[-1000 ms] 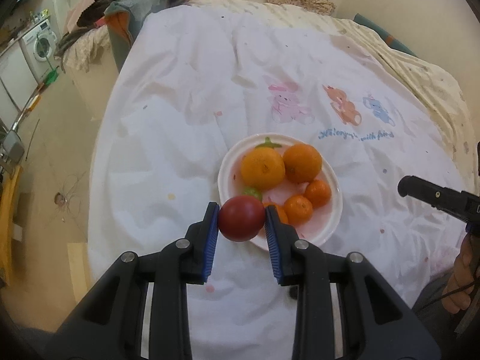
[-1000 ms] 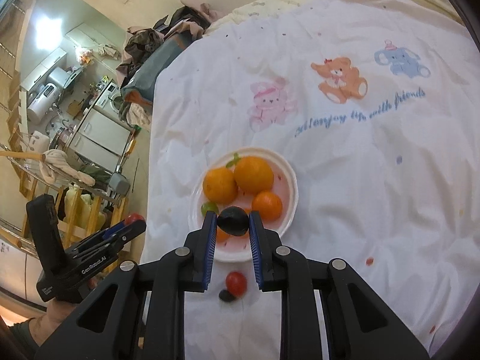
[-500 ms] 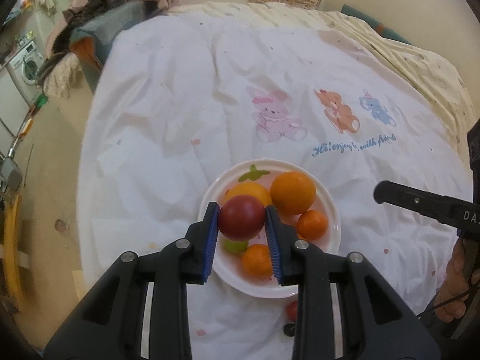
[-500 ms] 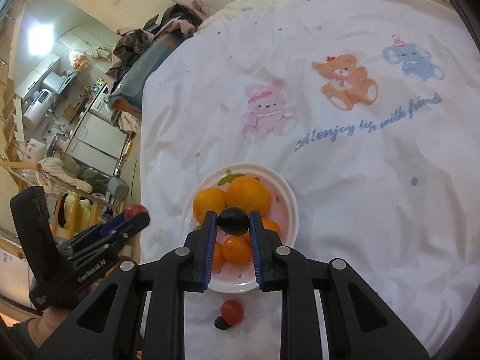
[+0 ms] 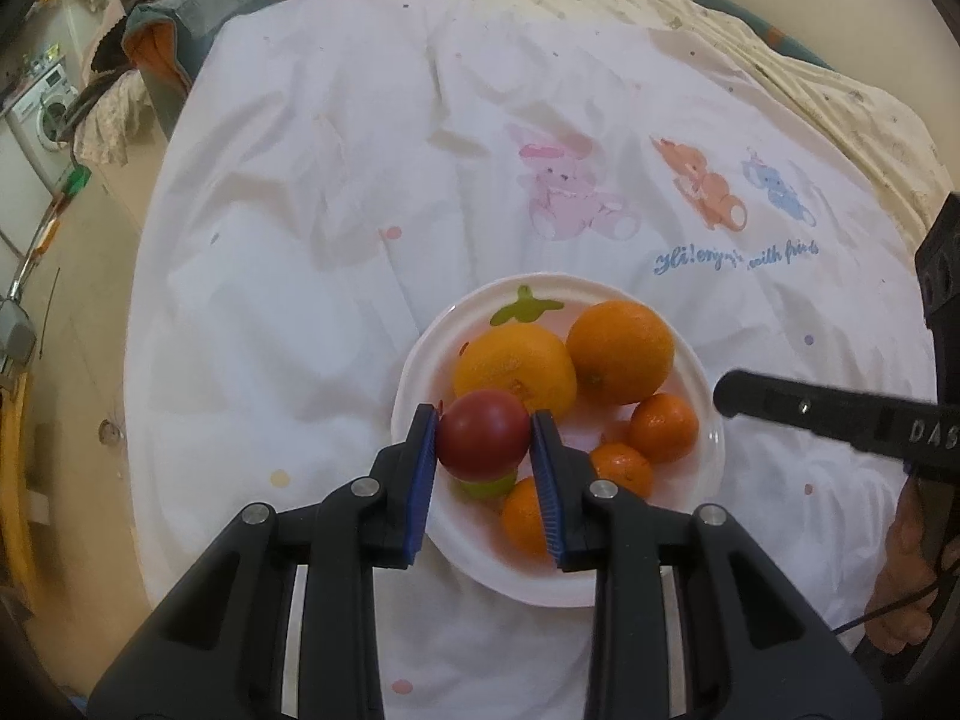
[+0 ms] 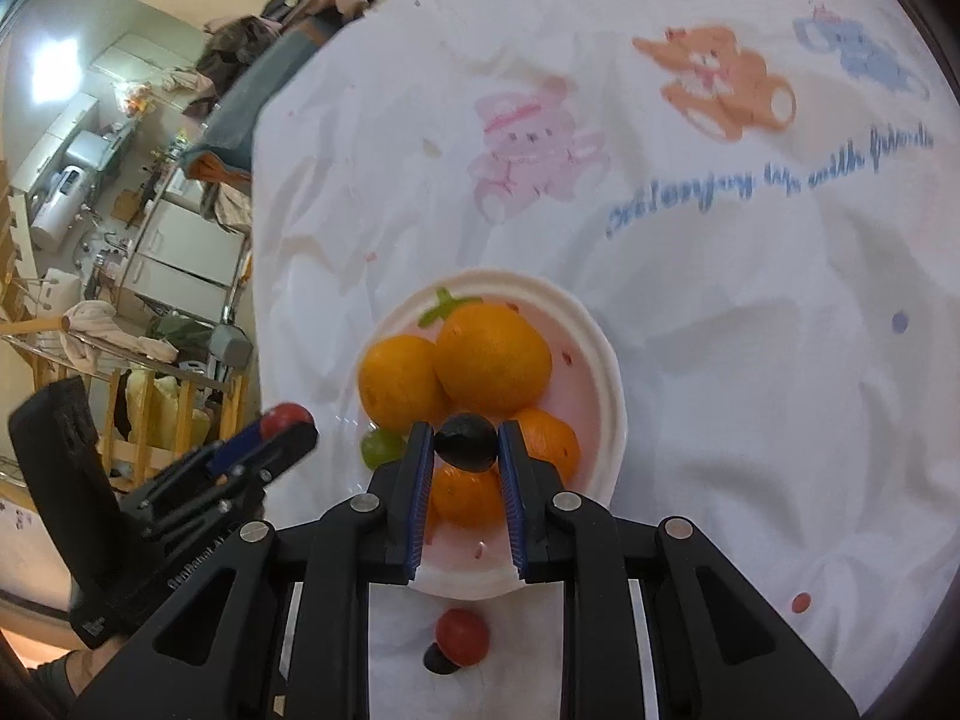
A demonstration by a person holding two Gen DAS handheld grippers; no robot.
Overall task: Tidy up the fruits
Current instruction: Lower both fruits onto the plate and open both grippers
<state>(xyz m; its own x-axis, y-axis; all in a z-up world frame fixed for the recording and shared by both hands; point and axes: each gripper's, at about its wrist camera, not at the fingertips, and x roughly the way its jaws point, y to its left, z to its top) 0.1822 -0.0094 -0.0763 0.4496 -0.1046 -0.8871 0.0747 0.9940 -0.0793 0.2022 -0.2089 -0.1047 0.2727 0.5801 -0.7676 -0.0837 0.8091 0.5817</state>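
Observation:
A white plate (image 5: 711,438) on the white sheet holds two large oranges (image 5: 621,351), three small mandarins (image 5: 663,427) and a green grape (image 5: 489,486). My left gripper (image 5: 483,447) is shut on a red tomato (image 5: 483,433) above the plate's near left part. My right gripper (image 6: 465,450) is shut on a dark grape (image 6: 466,441) above the plate (image 6: 606,360), over its near side. A small red tomato (image 6: 461,635) and a dark grape (image 6: 437,659) lie on the sheet just before the plate. The left gripper (image 6: 282,429) also shows at the left of the right wrist view.
The sheet (image 5: 336,192) has printed bears and blue lettering and covers a bed. Piled clothes (image 5: 180,18) lie at its far left corner. The bed's left edge drops to a floor with a washing machine (image 5: 39,114). The right gripper's black finger (image 5: 810,411) reaches in beside the plate.
Both grippers have come closer and lower over the plate, each still holding its fruit. The plate fills more of both views.

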